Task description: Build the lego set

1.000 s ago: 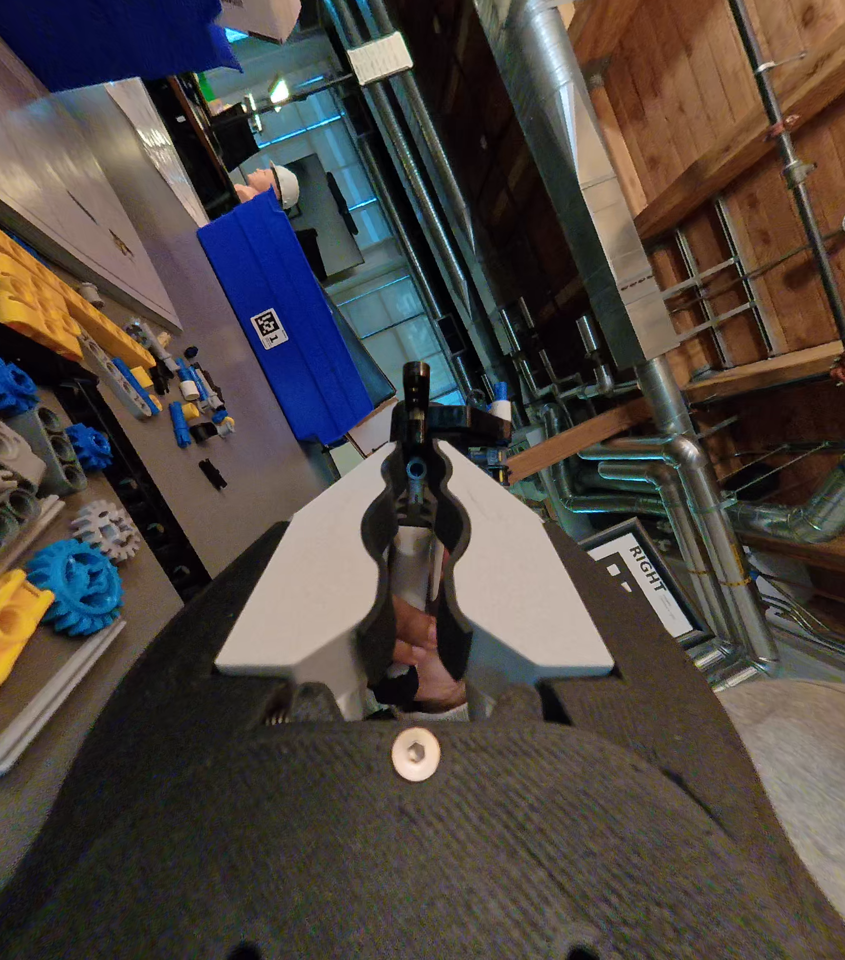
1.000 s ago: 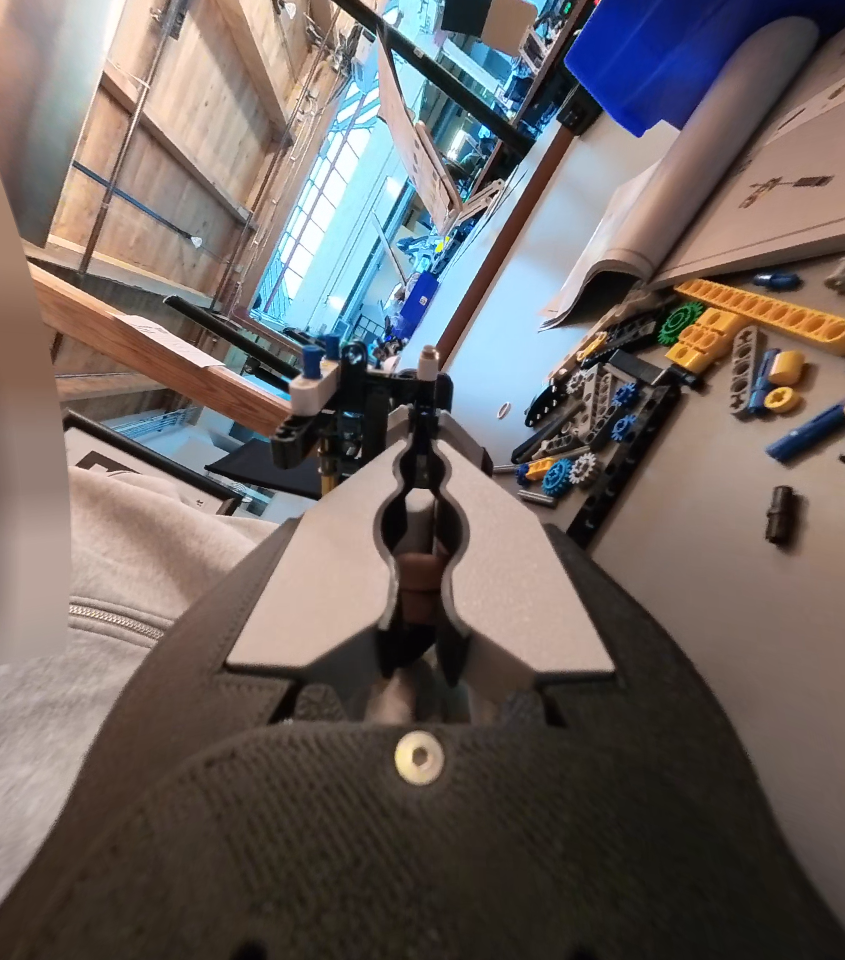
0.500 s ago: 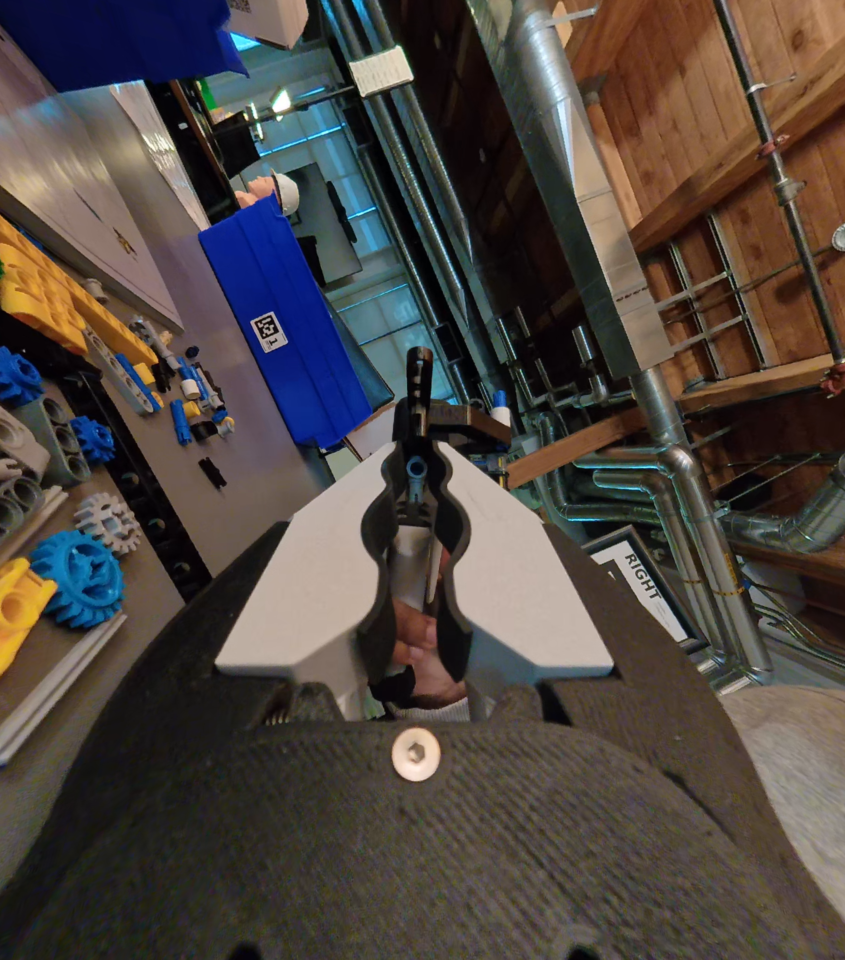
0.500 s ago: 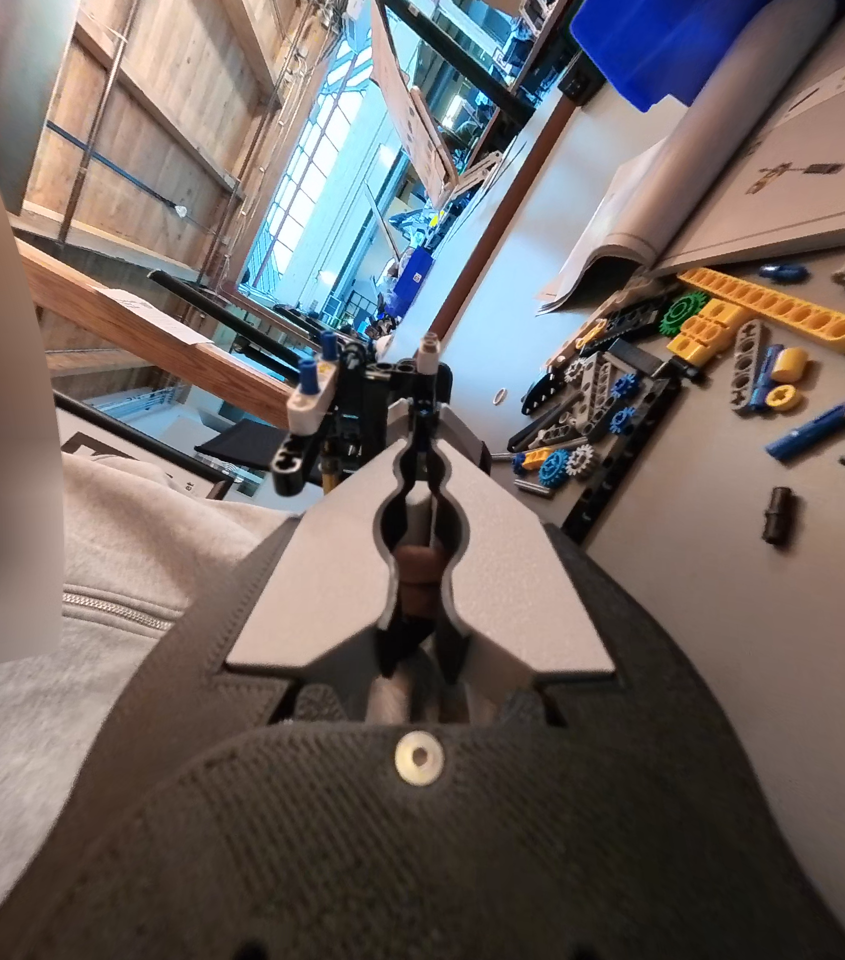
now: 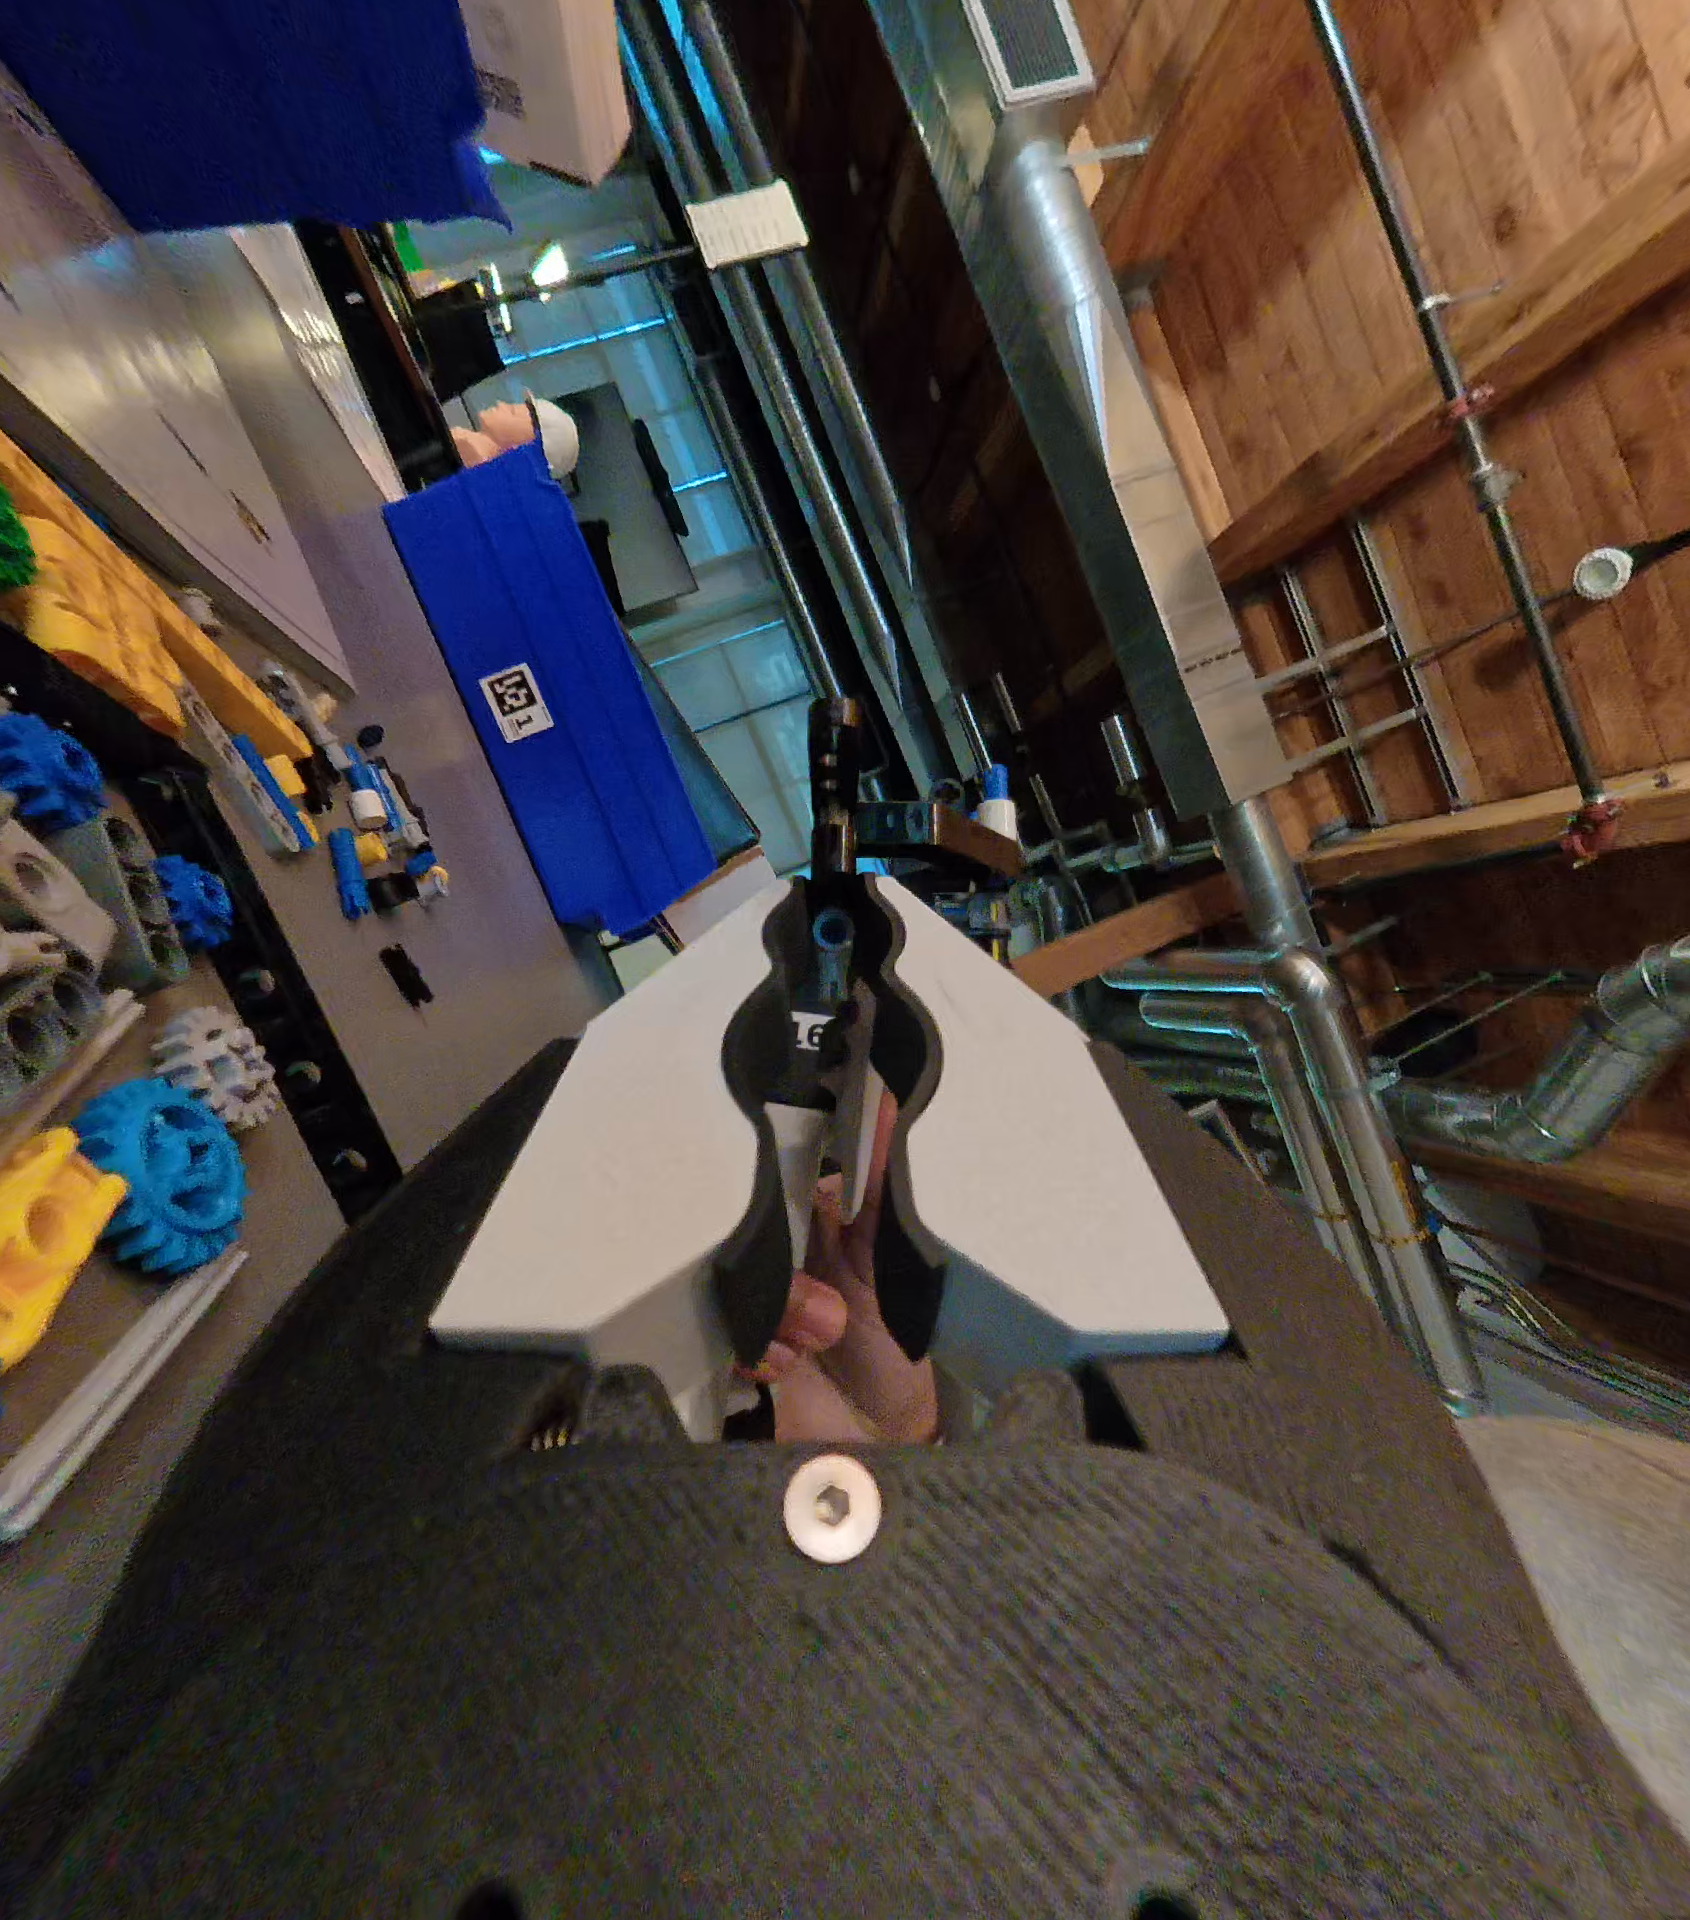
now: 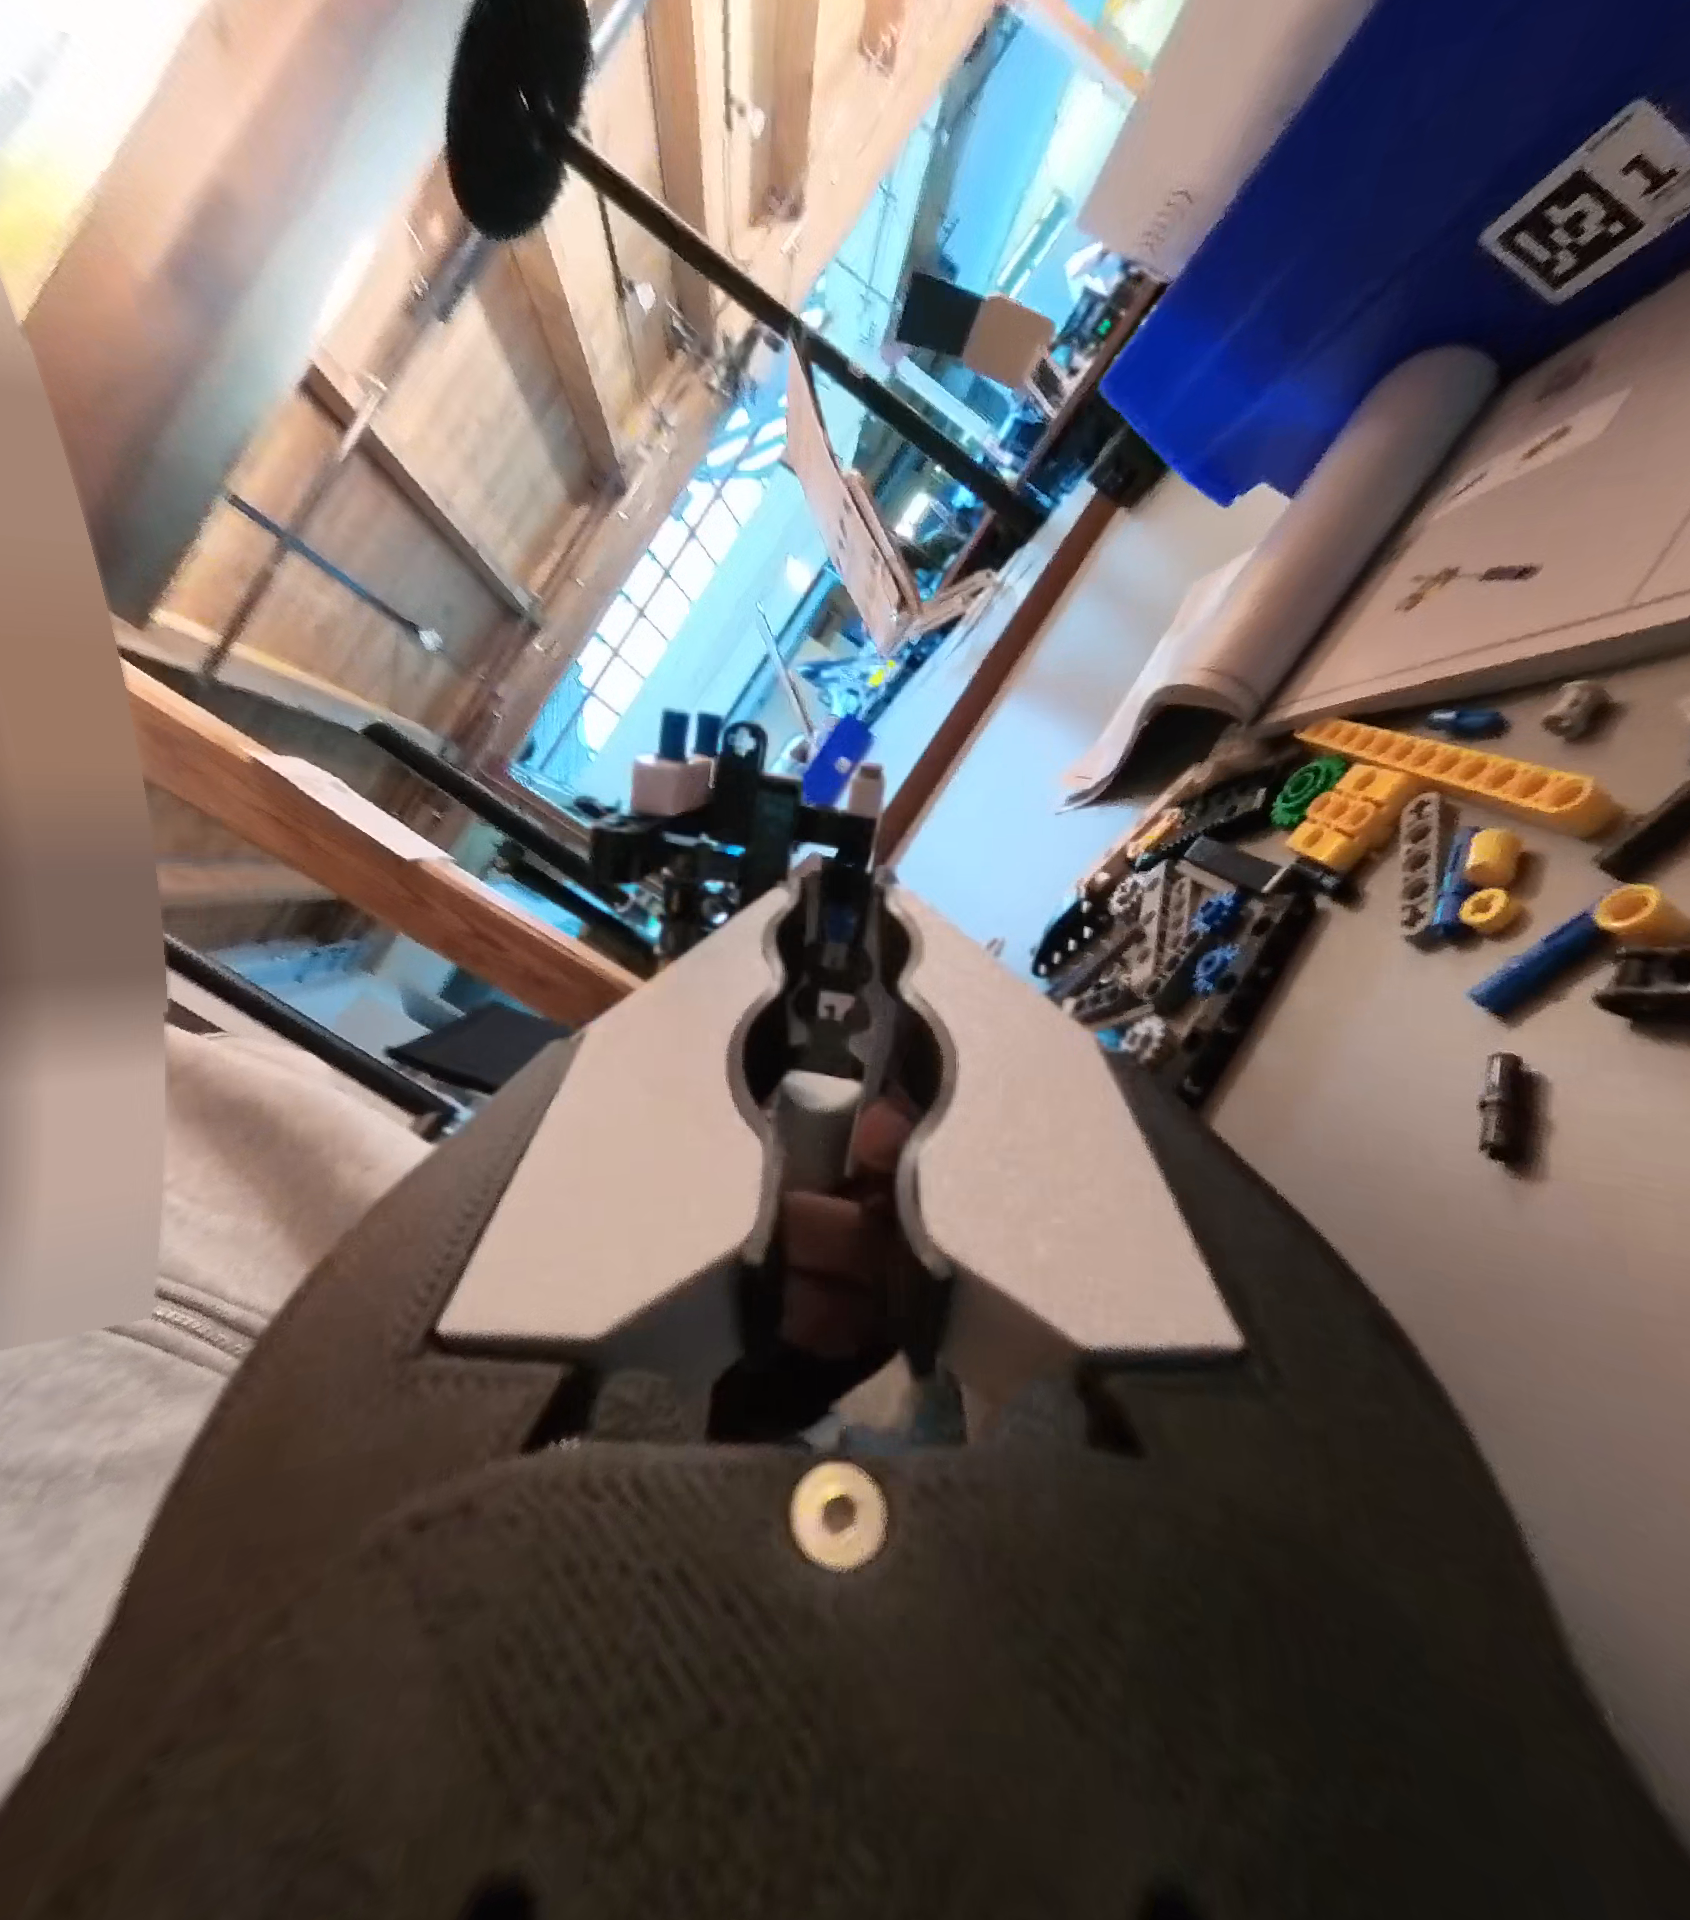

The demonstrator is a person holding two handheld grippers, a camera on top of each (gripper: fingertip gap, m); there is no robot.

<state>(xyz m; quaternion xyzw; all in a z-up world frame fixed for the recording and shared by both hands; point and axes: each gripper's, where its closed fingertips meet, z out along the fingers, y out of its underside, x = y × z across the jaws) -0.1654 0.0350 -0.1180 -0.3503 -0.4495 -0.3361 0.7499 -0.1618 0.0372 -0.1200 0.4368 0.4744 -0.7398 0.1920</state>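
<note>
Black lego assembly (image 5: 836, 821) with white and blue pegs, part built, pinched at tips of left gripper (image 5: 833, 914) and right gripper (image 6: 836, 904), both clamped; loose yellow, blue, grey lego pieces (image 6: 1340, 862) unused, right of right claw.
</note>
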